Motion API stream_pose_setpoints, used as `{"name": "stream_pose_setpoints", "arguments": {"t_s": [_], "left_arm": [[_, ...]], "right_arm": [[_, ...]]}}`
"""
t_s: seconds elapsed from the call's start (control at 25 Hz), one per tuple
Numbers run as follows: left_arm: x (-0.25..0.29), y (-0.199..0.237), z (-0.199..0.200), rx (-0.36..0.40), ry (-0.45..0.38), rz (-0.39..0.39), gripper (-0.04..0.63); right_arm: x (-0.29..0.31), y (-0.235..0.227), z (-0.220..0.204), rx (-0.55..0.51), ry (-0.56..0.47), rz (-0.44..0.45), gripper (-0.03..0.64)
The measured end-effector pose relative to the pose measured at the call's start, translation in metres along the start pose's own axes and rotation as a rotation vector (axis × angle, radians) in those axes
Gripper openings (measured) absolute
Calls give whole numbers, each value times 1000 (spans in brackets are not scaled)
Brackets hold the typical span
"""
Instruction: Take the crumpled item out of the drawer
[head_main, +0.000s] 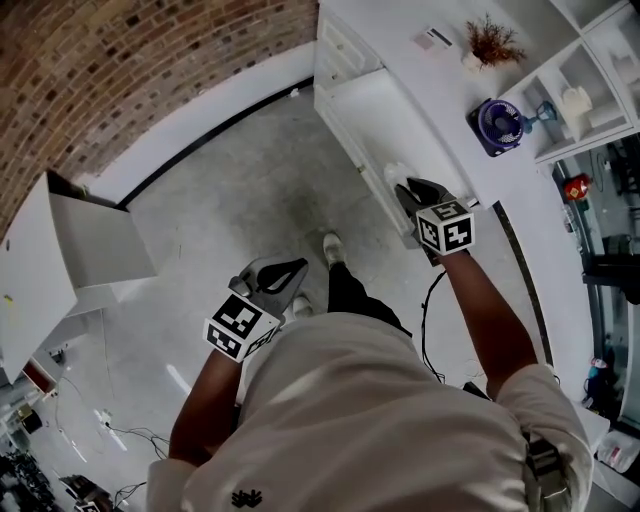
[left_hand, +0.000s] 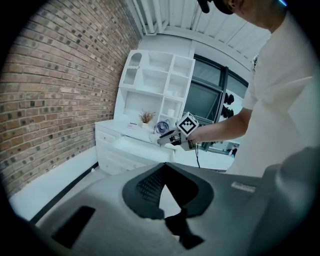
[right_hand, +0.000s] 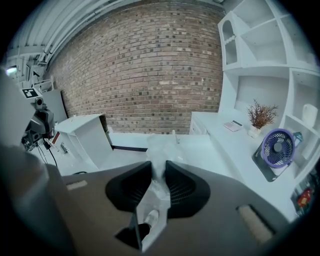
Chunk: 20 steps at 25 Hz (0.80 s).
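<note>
My right gripper is shut on a crumpled, pale, see-through wad, held just above the front edge of the open white drawer. In the right gripper view the crumpled wad is pinched between the ribbed pads and sticks out beyond the tips of my right gripper. The left gripper view shows the right gripper from the side, over the drawer. My left gripper hangs over the floor near my body. Its tips meet with nothing between them.
A purple fan, a vase of dried twigs and a small card lie on the white counter by the shelving. A white cabinet stands at the left by the brick wall. My shoe is on the grey floor.
</note>
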<state>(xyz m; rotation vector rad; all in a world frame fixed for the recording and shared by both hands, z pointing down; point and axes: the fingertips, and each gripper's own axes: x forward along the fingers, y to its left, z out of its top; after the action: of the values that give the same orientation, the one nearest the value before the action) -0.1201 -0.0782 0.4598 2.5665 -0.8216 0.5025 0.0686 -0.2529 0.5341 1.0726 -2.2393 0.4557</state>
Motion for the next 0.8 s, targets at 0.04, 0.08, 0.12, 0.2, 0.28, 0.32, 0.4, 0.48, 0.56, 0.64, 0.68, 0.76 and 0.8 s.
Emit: {"name": "stream_pose_setpoints", "arguments": {"t_s": [0.04, 0.08, 0.12, 0.2, 0.28, 0.32, 0.4, 0.48, 0.56, 0.64, 0.68, 0.76, 0.8], "left_arm": [[-3, -1, -1, -6, -4, 2, 6], [-6, -2, -2, -11, -6, 3, 6], [-9, -3, -3, -15, -8, 5, 6], [-13, -5, -6, -19, -11, 12, 6], [-18, -8, -9, -17, -12, 21, 6], [-20, -9, -10, -17, -13, 25, 6], [-25, -11, -13, -16, -15, 27, 6], [-29, -14, -16, -16, -17, 29, 6], [-32, -17, -20, -15, -20, 31, 6], [-35, -20, -23, -14, -22, 34, 6], [-36, -21, -25, -14, -23, 35, 6], [-39, -24, -29, -13, -24, 36, 6], [-41, -25, -31, -12, -23, 37, 6]], "right_arm": [[-3, 6, 0, 0, -2, 5, 104], [-6, 12, -1, 1, -4, 11, 104], [-9, 18, -1, 2, -6, 17, 104], [-16, 28, -2, 1, -13, 29, 104], [-22, 38, -2, -5, -24, 42, 104], [-25, 43, -2, -6, -29, 48, 104], [-31, 53, -2, -7, -35, 58, 104], [-36, 63, -3, -10, -38, 68, 103], [-41, 70, -4, -15, -42, 76, 103], [-45, 78, -6, -18, -47, 82, 103], [-47, 81, -7, -20, -50, 85, 103], [-51, 88, -9, -22, -53, 89, 103], [-53, 92, -10, -21, -55, 90, 103]]}}
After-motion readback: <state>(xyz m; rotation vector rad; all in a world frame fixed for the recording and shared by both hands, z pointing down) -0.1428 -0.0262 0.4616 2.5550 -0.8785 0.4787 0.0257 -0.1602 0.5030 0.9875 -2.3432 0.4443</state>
